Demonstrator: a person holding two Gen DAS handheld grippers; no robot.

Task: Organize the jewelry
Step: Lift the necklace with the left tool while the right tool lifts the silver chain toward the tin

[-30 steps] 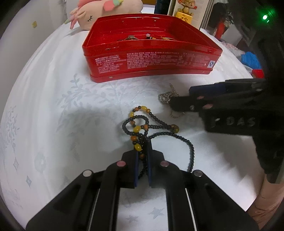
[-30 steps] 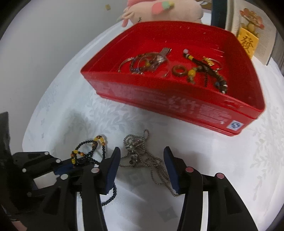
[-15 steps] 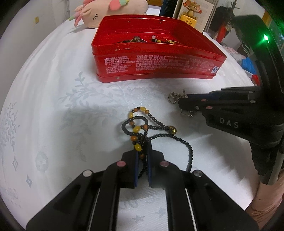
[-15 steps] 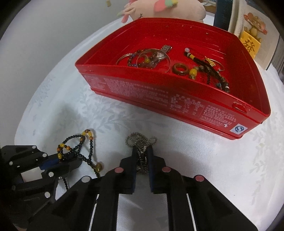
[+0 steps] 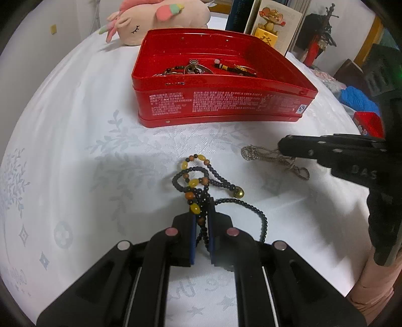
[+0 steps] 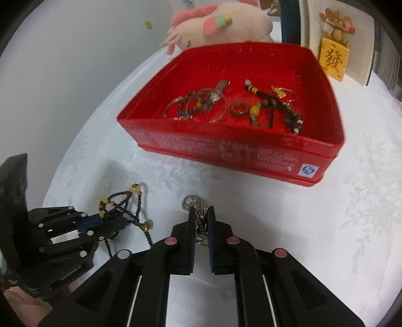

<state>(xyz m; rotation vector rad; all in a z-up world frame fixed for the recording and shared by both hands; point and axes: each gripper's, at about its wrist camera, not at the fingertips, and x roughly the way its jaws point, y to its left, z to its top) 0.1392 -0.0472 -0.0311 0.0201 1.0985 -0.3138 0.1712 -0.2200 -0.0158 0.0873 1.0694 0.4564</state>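
My left gripper (image 5: 201, 218) is shut on a black bead necklace (image 5: 198, 181) with yellow and amber beads, which hangs from the jaws over the white tablecloth. My right gripper (image 6: 201, 218) is shut on a silver chain necklace (image 6: 193, 202) and holds it just above the cloth. In the left wrist view the chain (image 5: 271, 158) dangles from the right gripper (image 5: 282, 148). In the right wrist view the left gripper (image 6: 100, 222) holds the bead necklace (image 6: 130, 201) at lower left. The red tin (image 5: 226, 105) holds bangles, a ring and beaded pieces (image 6: 238, 105).
A pink plush toy (image 5: 155, 20) lies behind the tin (image 6: 251, 151). Books and a card with a mouse picture (image 5: 273, 22) stand at the back right. Blue and red objects (image 5: 361, 110) lie at the right table edge.
The right gripper closed on the silver chain and lifted it off the cloth. Both grippers rose and drew nearer the red tin. The left gripper stayed shut on the bead necklace.
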